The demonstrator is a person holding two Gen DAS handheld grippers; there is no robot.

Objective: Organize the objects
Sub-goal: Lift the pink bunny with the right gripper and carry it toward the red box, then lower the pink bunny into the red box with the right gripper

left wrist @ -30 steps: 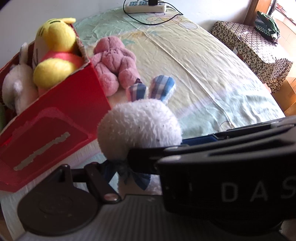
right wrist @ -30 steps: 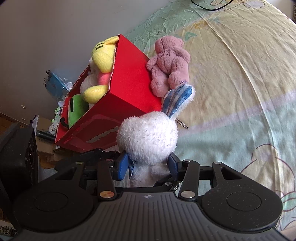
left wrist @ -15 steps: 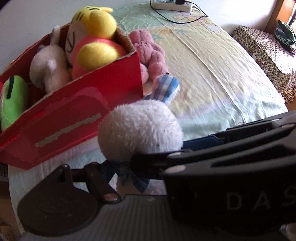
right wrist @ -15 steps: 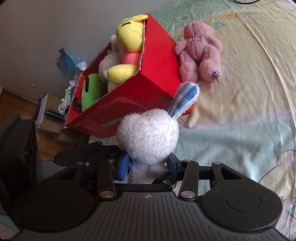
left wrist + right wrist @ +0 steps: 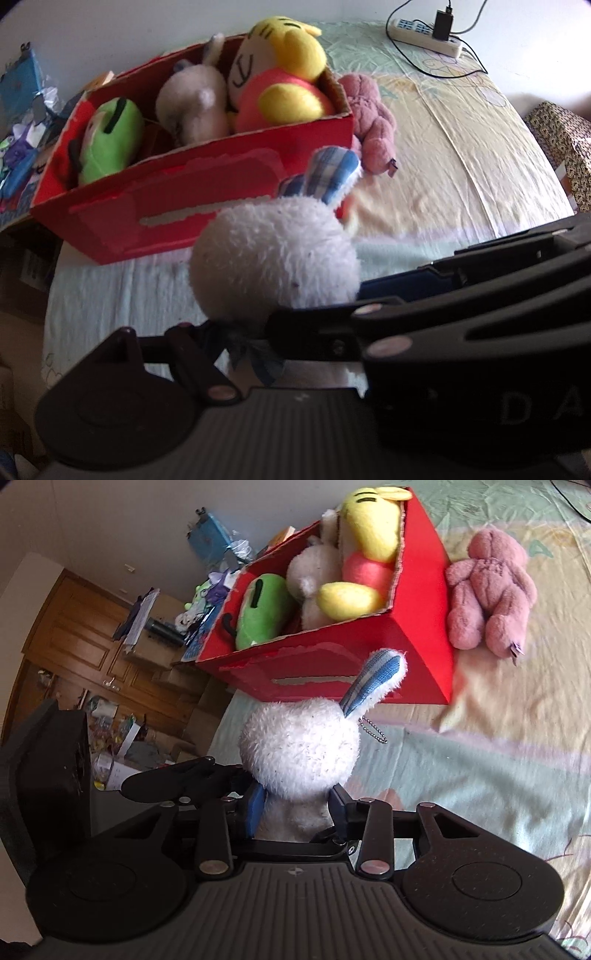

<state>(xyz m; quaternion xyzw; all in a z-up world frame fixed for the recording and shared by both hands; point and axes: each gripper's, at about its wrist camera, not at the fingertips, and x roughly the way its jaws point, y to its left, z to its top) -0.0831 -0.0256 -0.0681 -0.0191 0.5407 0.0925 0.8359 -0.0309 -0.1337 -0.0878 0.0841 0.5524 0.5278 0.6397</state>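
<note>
A red cardboard box (image 5: 417, 653) sits on the sheeted bed (image 5: 480, 775), holding a green plush (image 5: 258, 609), a white plush (image 5: 310, 579) and a yellow-and-pink plush (image 5: 365, 546). A pink teddy bear (image 5: 487, 590) lies just right of it.

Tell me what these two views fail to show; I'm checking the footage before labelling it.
- White rabbit plush: face and lower body, hidden in both views by its own head and the right gripper.
- Left gripper: its right-hand finger, covered in the left wrist view by the other gripper's body.
- Red box: floor hidden under the toys.
- Pink bear: face too blurred in the right wrist view.
</note>
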